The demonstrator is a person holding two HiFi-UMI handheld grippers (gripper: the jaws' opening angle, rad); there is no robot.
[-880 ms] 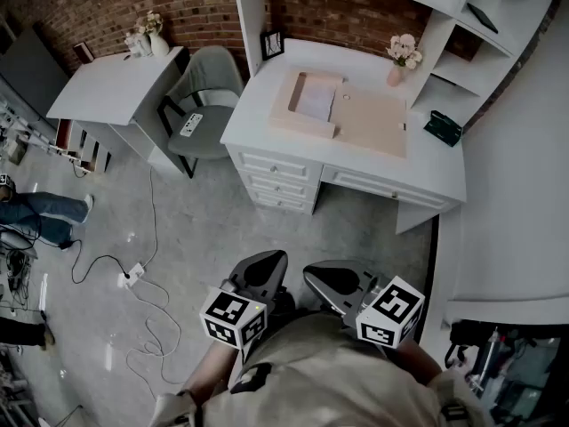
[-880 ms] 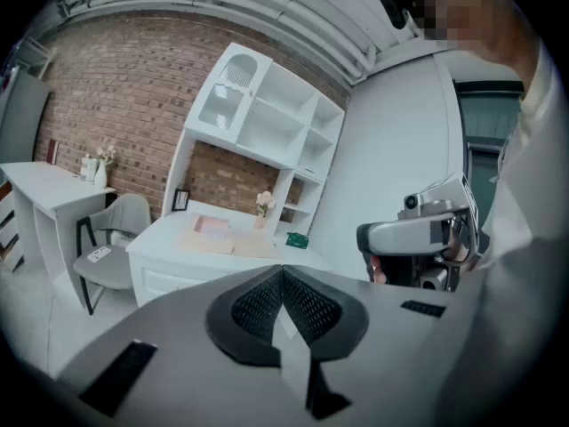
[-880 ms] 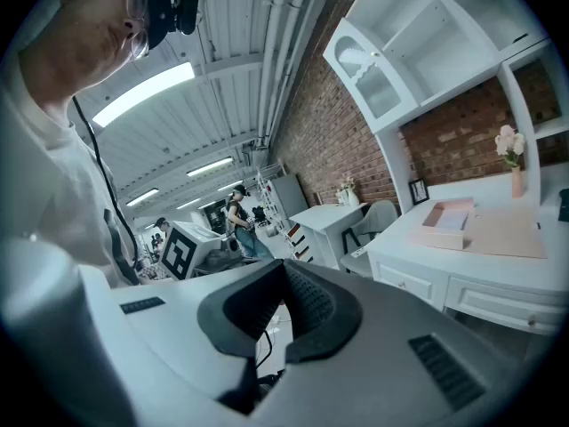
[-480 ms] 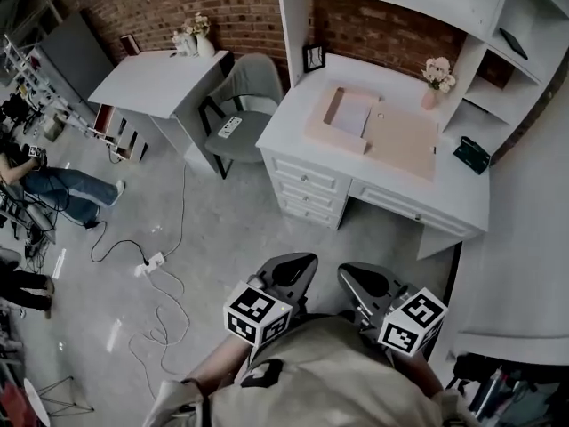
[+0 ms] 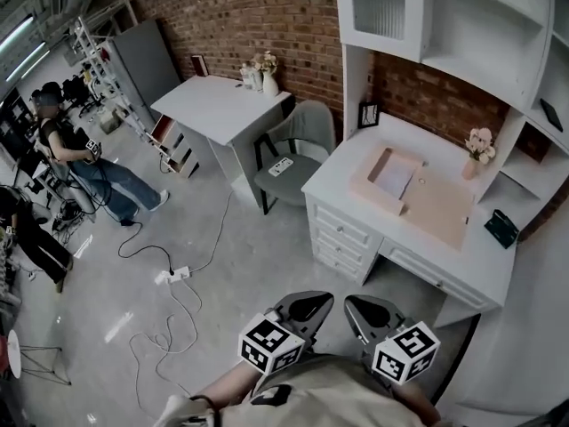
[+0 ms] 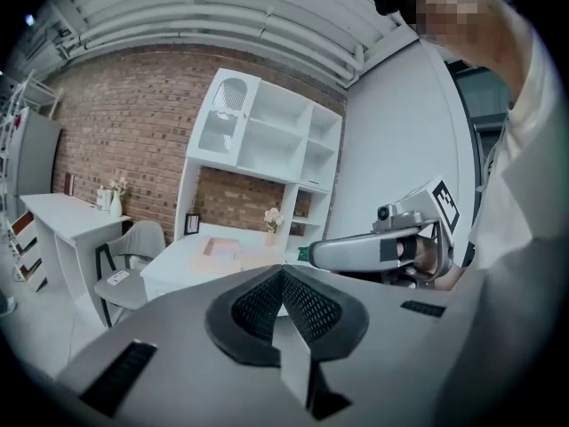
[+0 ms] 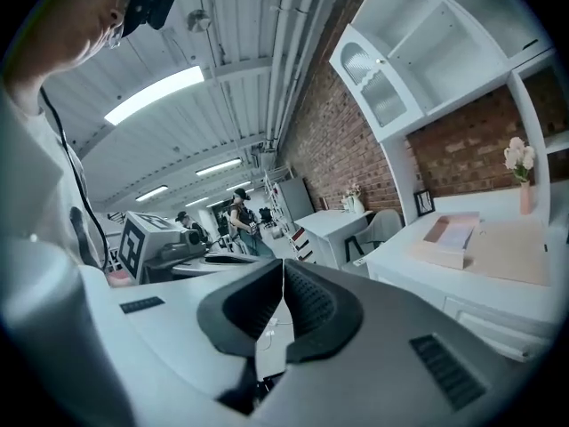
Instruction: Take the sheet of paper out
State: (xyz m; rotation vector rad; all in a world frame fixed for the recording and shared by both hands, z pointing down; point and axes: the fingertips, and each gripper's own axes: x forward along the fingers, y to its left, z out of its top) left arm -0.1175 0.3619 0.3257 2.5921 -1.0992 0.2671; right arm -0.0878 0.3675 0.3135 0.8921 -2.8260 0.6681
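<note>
A white sheet of paper (image 5: 392,177) lies inside a shallow tan box (image 5: 375,190) on the white desk (image 5: 341,174), with the box's lid (image 5: 437,208) folded flat to its right. Both grippers hang low in the head view, close to my body and well short of the desk. My left gripper (image 5: 307,303) is shut with nothing in it, its jaws meeting at a point (image 6: 282,270). My right gripper (image 5: 360,306) is shut and empty too (image 7: 283,266). In the two gripper views the box (image 6: 221,249) (image 7: 450,236) stands far ahead.
A grey chair (image 5: 298,148) stands left of the desk, beside a white side table (image 5: 218,105). A cable and power strip (image 5: 178,274) lie on the floor. People (image 5: 89,163) stand at far left. A flower vase (image 5: 478,147), picture frame (image 5: 367,114) and dark object (image 5: 500,228) share the desk.
The head view has swung so the desk sits further right and lower, and more of the room at left shows. Both grippers stay shut, side by side at the bottom.
</note>
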